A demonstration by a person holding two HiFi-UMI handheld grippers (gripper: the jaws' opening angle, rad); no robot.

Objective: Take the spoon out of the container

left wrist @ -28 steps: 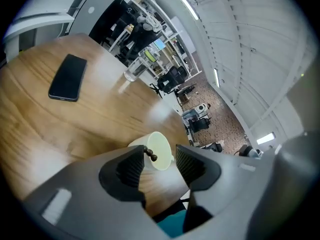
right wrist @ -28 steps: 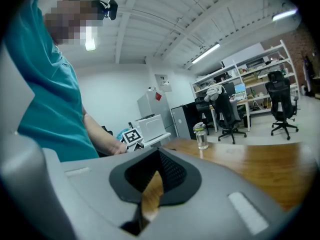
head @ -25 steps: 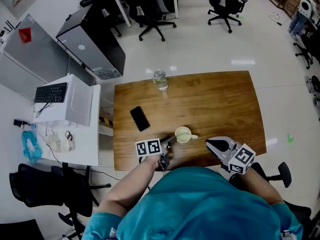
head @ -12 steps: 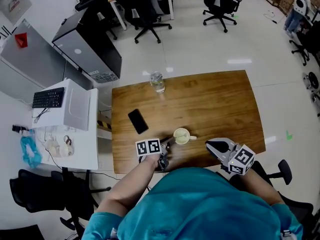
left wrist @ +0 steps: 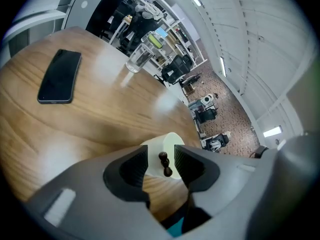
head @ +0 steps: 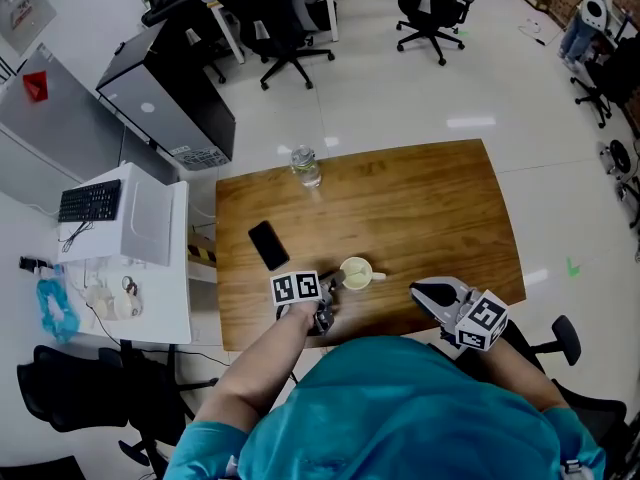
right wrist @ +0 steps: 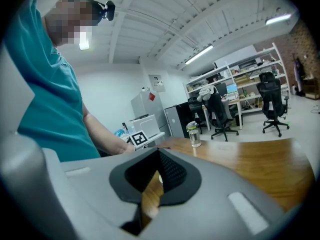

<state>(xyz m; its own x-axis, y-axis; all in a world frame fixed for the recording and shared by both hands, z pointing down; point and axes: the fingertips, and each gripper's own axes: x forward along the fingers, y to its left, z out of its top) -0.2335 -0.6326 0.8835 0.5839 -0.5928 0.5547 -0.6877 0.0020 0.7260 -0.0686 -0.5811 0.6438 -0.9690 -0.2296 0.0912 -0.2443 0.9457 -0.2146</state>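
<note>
A cream cup stands near the front edge of the wooden table. A spoon stands in it, and only its dark knobbed handle shows. My left gripper is at the cup's left side. Its jaws are closing with the handle between them, and a small gap remains on each side. In the head view this gripper almost touches the cup. My right gripper rests to the right of the cup at the table's front edge. It is shut and empty.
A black phone lies flat to the left behind the cup. A clear bottle stands at the table's far left edge. A white cabinet with a keyboard stands left of the table, and office chairs stand beyond it.
My left gripper has edged closer to the cup. The right gripper has stayed where it was.
</note>
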